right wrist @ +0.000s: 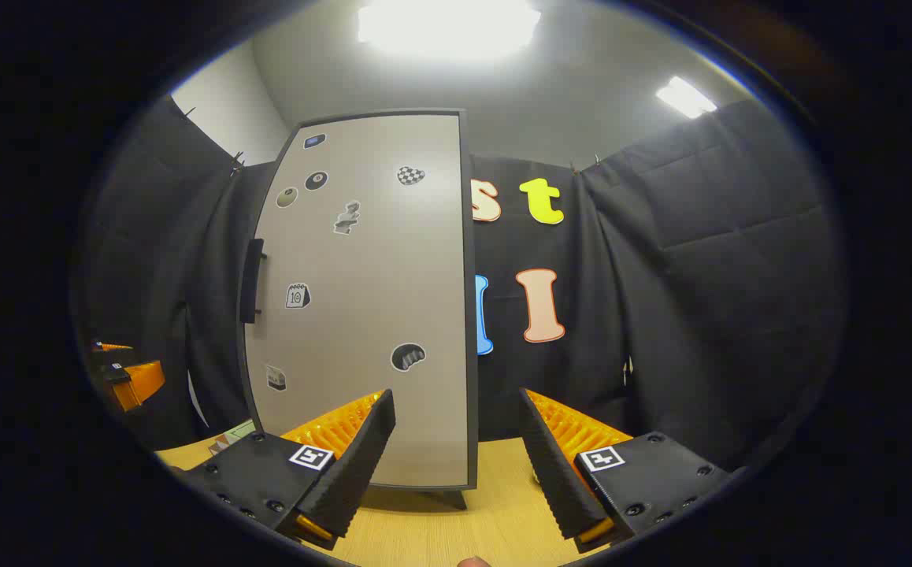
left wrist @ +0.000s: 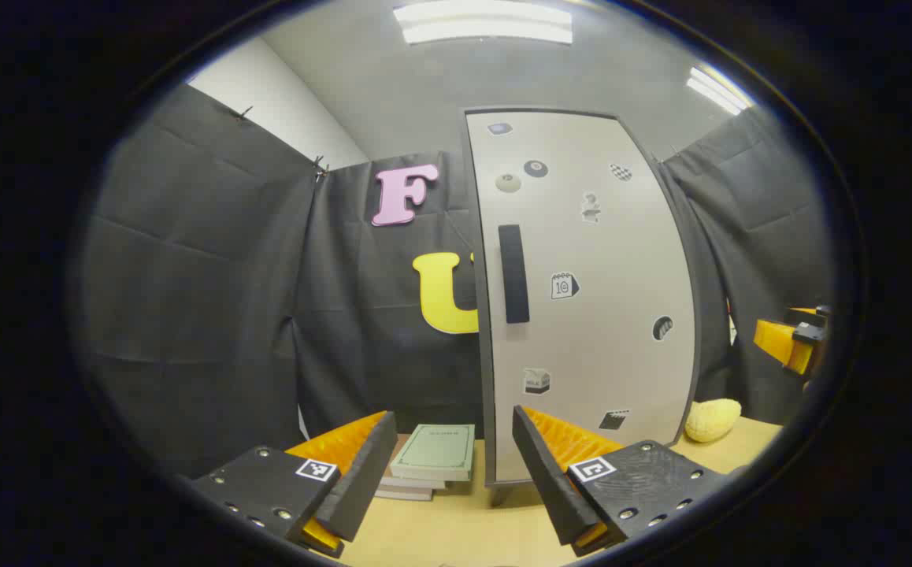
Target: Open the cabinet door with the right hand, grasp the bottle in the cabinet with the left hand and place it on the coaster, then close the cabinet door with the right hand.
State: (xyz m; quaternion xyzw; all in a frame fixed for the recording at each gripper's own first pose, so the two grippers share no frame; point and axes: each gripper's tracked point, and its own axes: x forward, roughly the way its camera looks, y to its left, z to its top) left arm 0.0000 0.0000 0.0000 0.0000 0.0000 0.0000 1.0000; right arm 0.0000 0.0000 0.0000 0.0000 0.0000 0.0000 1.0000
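The tall pale grey cabinet with a dark frame (left wrist: 598,315) stands upright on the light wooden worktop (left wrist: 456,528), its door closed and dotted with small stickers. A long dark vertical handle (left wrist: 513,273) sits near the door's left edge in the left gripper view; in the right gripper view the same handle (right wrist: 251,281) shows edge-on at the door's far left side. The bottle cannot be seen from here, with the door closed.

Both tongs are held level and low over the worktop, pointing at the cabinet. The left tongs (left wrist: 454,465) are released, fingers wide apart, gripping nothing, aimed at the door's lower left corner. The right tongs (right wrist: 456,453) are likewise spread wide and empty, facing the door's right edge. Each appears at the far edge of the other's view.

A small stack of books topped by a pale green cover (left wrist: 434,453) lies on the worktop just left of the cabinet's foot. A pale yellow, lumpy round object (left wrist: 713,419) rests on the worktop at the cabinet's right side.

One sticker carries a "10"; the rest are too small to read.
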